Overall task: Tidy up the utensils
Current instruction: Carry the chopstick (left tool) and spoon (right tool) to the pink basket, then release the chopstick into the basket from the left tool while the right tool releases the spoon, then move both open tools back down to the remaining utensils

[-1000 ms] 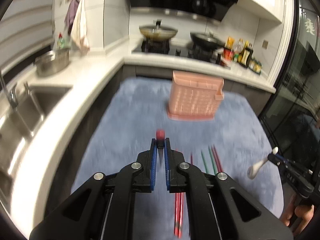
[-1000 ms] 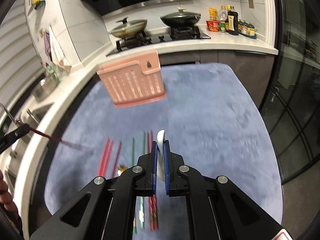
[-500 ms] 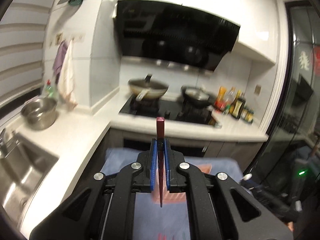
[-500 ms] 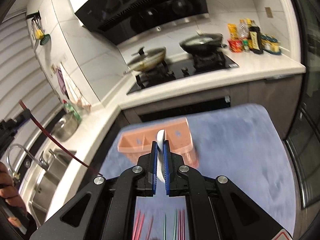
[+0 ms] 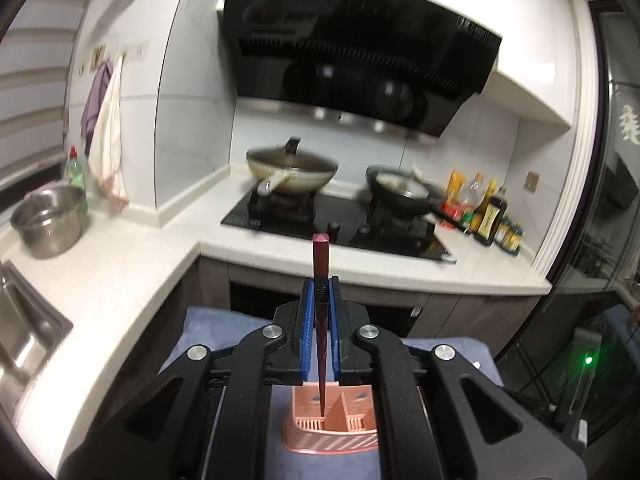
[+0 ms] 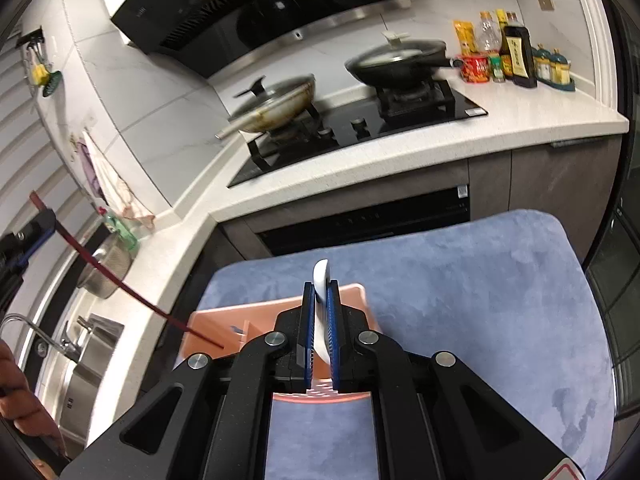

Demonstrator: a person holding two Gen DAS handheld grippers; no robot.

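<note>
We held the left gripper (image 5: 320,292) clamped on a dark red chopstick (image 5: 321,320), its blue pads (image 5: 306,332) pressed against the stick from both sides. The chopstick stood nearly upright in the jaws, its thick square end above the pads and its thin tip pointing down over the pink utensil basket (image 5: 332,432). In the left wrist view the tip hung above the left compartment of the basket, just left of the middle divider; we could not tell whether it touched anything inside. Our right gripper (image 6: 321,300) was closed on a white spoon (image 6: 321,280), with the rounded white end rising above the pads and the rest running down between them. The spoon sat over the basket, toward its right side as seen from the right wrist. In that same view the chopstick slanted in from the left, its tip over the basket's left part, and a hand (image 6: 24,412) showed at the lower left edge. The basket rested on a blue mat (image 6: 480,300), near the mat's far edge. Beyond the basket ran a white counter (image 6: 400,160) with a black stove (image 6: 360,128) carrying two lidded pans (image 6: 276,104), and to the basket's left a metal bowl (image 5: 48,220) stood on the counter near the sink (image 5: 24,328).
</note>
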